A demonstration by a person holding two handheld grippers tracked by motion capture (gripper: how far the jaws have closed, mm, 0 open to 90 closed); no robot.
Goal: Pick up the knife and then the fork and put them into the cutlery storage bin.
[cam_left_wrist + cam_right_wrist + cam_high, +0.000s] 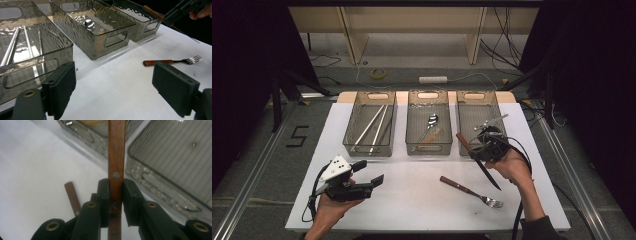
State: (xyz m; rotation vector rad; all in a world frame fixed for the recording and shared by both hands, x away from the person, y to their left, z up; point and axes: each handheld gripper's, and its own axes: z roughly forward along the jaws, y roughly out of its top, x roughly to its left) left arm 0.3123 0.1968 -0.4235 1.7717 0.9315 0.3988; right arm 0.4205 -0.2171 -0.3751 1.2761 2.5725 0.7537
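One wooden-handled knife [477, 161] being gripped in right gripper [486, 145] fingers | left gripper [367, 176] fingers gaping, idling | wooden-handled fork [472, 191] waiting on worktop [412, 200]

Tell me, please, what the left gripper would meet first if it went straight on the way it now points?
Probably the fork lying on the white table: the open left gripper points across bare tabletop towards it. Depth is unclear, so it might pass just beside it.
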